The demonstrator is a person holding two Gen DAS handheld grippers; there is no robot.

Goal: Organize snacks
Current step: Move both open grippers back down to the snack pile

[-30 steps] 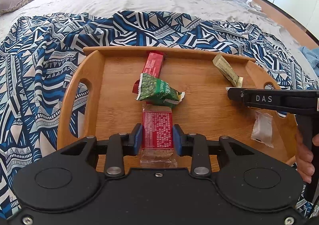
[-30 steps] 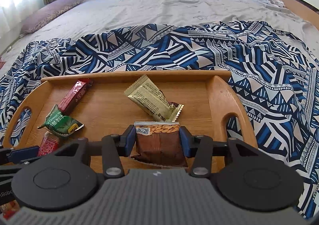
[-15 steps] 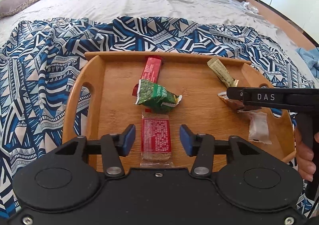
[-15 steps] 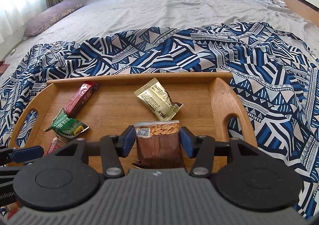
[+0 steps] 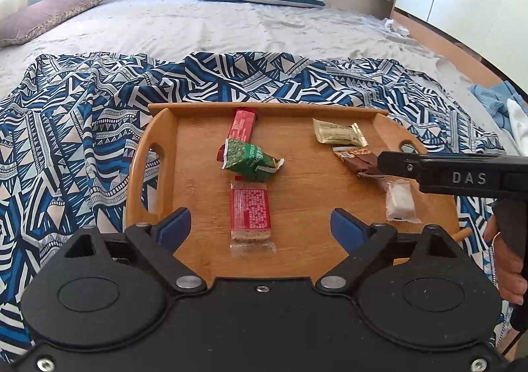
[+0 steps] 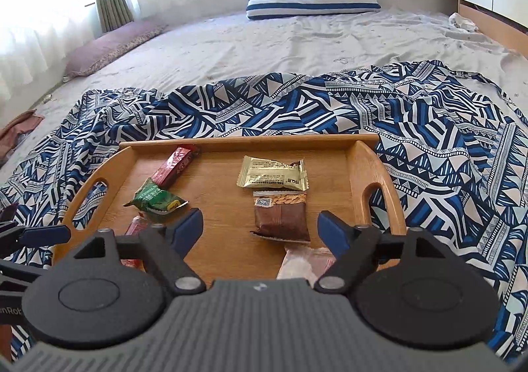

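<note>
Bare wooden tray (image 5: 303, 180) floor lies between the green packet (image 5: 249, 159) and brown packet (image 5: 358, 161).

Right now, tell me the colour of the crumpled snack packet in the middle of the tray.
Green packet, with white edging; the left wrist view shows it best.

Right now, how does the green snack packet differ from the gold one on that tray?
The green packet is crumpled and puffy, lying askew on a dark red bar; the gold packet lies flat, square to the tray. Green sits left, gold right, just beyond a brown packet. Both are sealed and untouched.
</note>
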